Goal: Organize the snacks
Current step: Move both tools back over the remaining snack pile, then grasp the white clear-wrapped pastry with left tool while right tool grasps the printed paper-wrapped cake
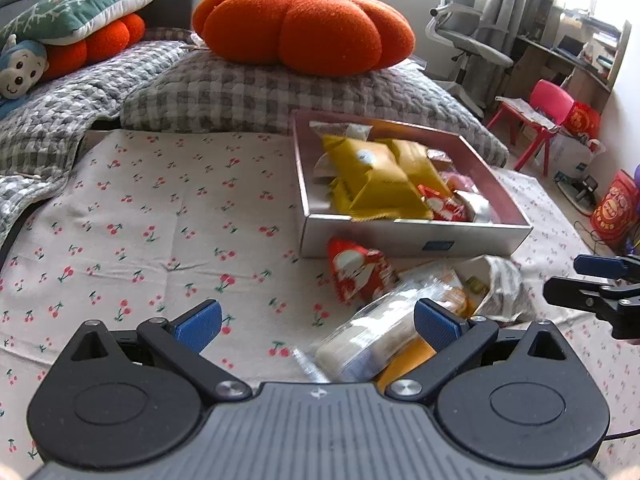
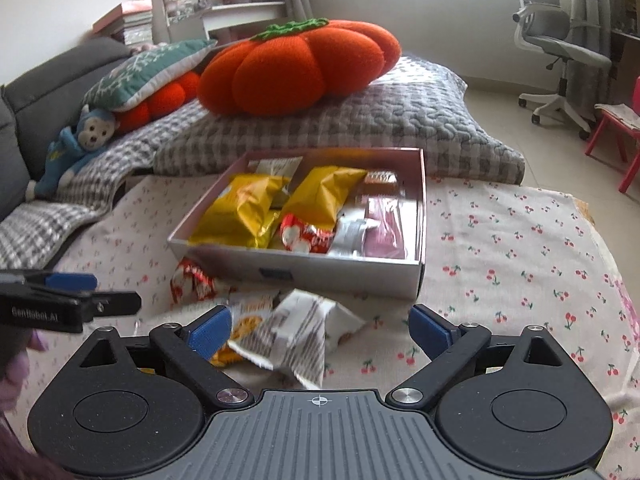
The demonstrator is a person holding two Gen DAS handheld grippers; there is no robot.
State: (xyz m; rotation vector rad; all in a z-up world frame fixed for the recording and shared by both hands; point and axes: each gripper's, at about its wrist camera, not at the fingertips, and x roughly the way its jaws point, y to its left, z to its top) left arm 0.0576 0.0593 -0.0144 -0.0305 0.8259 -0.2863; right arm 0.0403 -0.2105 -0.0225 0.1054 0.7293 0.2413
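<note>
Both grippers, left point(image 1: 318, 326) and right point(image 2: 320, 330), gape empty over loose packets point(image 2: 296, 334) just ahead of their pads (box point(image 2: 296, 276) beyond, already half-filled), presumably poised to pick next.

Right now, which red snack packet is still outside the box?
The red packet lying on the cherry-print cloth, against the box's near wall. The other red packet lies inside the box beside the yellow bags.
</note>
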